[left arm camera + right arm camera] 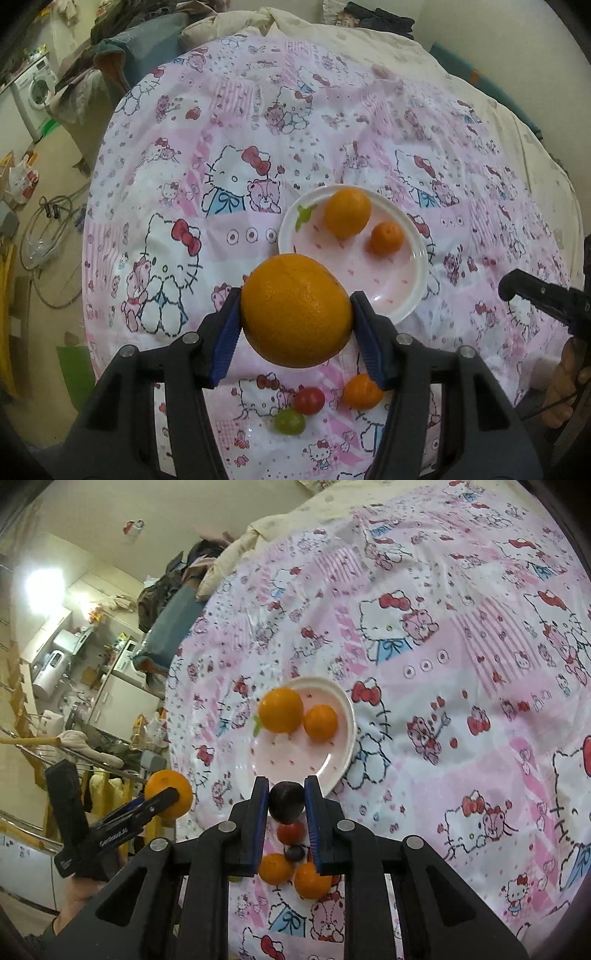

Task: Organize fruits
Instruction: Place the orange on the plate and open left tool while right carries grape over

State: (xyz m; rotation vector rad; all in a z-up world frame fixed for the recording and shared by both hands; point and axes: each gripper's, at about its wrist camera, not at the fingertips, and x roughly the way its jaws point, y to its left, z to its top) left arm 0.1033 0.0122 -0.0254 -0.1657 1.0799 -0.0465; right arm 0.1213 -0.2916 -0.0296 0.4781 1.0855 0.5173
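Observation:
My left gripper [295, 314] is shut on a large orange [295, 310], held in the air above the pink patterned bedspread just short of a white plate [406, 295]. On the plate lie an orange [347, 211] and a smaller tangerine [387, 237]. My right gripper [286, 801] is shut on a dark plum [286, 800], near the plate's [295, 764] front rim. On the cover below the grippers lie a red fruit [309, 400], a green one [289, 422], a tangerine [363, 391], and in the right wrist view two tangerines [275, 867], a red fruit [291, 832] and a dark grape [294, 853].
The bed's left edge drops to a floor with a hose, bags and a washing machine [35, 88]. Pillows and clothes are heaped at the bed's far end [229, 22]. A drying rack with laundry [92, 757] stands beside the bed.

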